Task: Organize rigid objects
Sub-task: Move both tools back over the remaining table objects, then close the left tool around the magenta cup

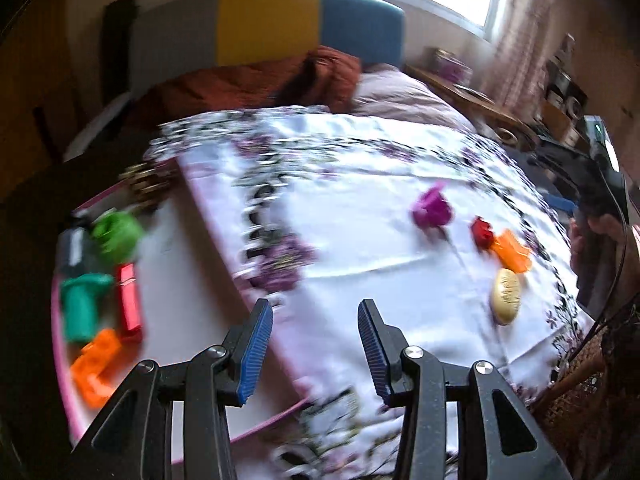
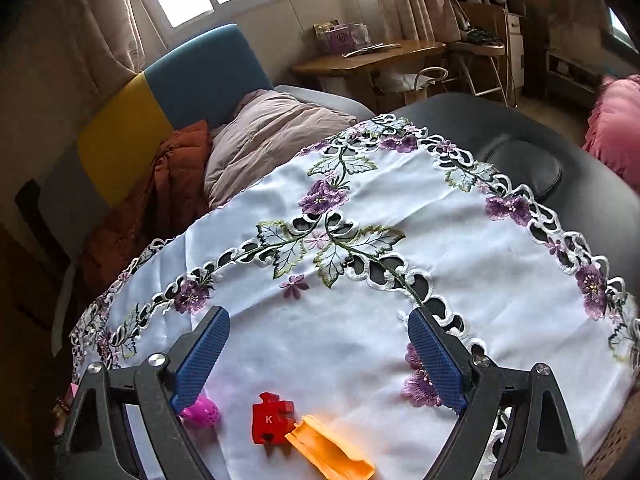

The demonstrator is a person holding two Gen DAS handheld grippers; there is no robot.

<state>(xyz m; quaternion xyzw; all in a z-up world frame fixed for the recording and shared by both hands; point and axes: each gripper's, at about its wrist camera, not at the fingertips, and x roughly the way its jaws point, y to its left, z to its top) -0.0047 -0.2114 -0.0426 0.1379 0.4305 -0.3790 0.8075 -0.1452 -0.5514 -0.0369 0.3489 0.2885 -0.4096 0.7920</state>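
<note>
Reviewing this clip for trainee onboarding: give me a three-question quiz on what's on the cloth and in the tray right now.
1. True or false: the left gripper holds the red puzzle piece.
2. Which lies on the embroidered cloth, not in the pink-rimmed tray? A) green piece B) beige oval piece C) teal piece
3. Fill in: the letter on the red puzzle piece is ___.

Key: 1 false, both grippers open and empty, the right gripper included; 2 B; 3 K.

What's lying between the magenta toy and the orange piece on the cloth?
The red puzzle piece sits between the magenta toy and the orange piece, touching the orange one; right wrist view.
</note>
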